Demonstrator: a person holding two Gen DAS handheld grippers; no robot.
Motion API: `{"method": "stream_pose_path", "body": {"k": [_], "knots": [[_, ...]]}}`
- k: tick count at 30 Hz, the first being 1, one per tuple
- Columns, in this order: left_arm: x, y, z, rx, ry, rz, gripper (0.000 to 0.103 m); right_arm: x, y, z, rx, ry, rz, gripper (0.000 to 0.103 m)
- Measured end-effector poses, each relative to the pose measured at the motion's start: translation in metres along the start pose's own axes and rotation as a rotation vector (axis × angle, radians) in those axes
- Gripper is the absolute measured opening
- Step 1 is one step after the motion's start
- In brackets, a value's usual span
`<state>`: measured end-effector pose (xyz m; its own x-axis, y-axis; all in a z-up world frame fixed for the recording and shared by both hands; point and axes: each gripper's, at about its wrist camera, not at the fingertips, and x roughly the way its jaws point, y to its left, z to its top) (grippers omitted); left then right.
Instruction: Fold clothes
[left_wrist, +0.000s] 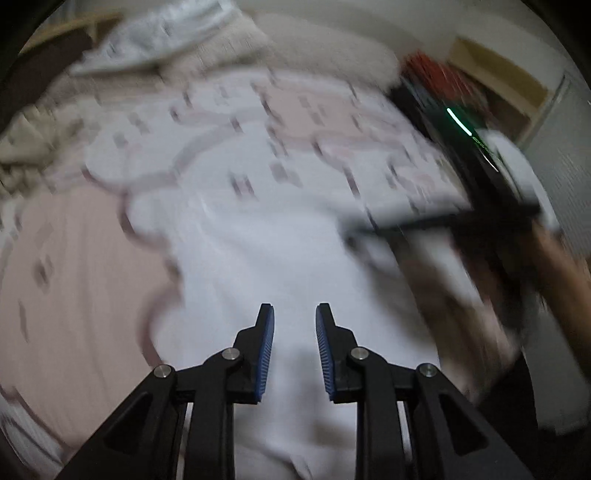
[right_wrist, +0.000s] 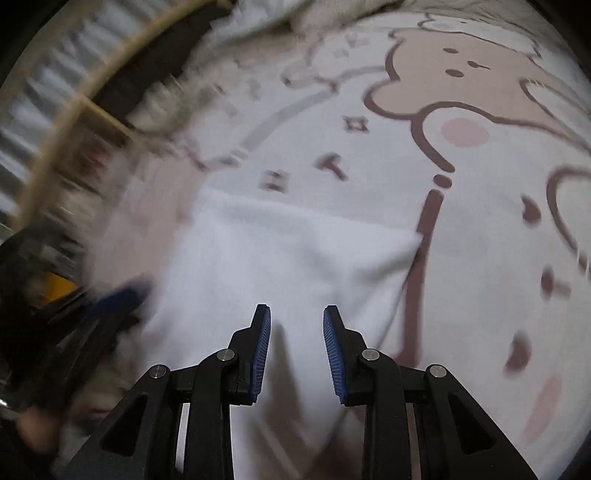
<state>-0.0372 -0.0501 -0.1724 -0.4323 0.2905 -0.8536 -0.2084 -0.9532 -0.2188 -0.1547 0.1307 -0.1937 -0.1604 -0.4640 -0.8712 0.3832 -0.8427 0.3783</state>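
A plain white garment (left_wrist: 266, 251) lies spread on a pink and white cartoon-print blanket (left_wrist: 74, 266). My left gripper (left_wrist: 294, 314) is open just above the garment, nothing between its blue pads. The left wrist view is motion-blurred. In the right wrist view the white garment (right_wrist: 280, 254) lies flat with a corner pointing right. My right gripper (right_wrist: 296, 314) is open over the garment's near part, empty. The right gripper (left_wrist: 388, 225) also shows in the left wrist view as a dark blurred shape with white cloth near it. The left gripper (right_wrist: 114, 295) shows blurred in the right wrist view.
The blanket (right_wrist: 461, 147) covers the whole surface, with a bear print at the upper right. A rumpled beige fleece (left_wrist: 295, 48) and a white cloth pile (left_wrist: 159, 33) lie at the back. A wooden rail (right_wrist: 66, 122) curves along the left edge.
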Motion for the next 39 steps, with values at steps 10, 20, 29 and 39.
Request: {"method": "stream_pose_path", "body": {"k": [10, 20, 29, 39], "knots": [[0.002, 0.002, -0.040, 0.015, 0.057, 0.049, 0.024, -0.036, -0.038, 0.000, 0.218, -0.144, 0.085, 0.030], [-0.007, -0.035, -0.035, 0.092, -0.025, -0.028, 0.024, -0.049, -0.056, -0.125, 0.461, -0.071, 0.401, 0.030], [0.020, -0.034, -0.057, 0.156, -0.015, -0.008, 0.025, -0.013, -0.045, -0.170, 0.634, -0.002, 0.516, 0.030], [0.019, -0.028, -0.064, 0.148, -0.073, -0.064, 0.025, 0.007, -0.043, -0.170, 0.759, 0.006, 0.670, 0.030]]}}
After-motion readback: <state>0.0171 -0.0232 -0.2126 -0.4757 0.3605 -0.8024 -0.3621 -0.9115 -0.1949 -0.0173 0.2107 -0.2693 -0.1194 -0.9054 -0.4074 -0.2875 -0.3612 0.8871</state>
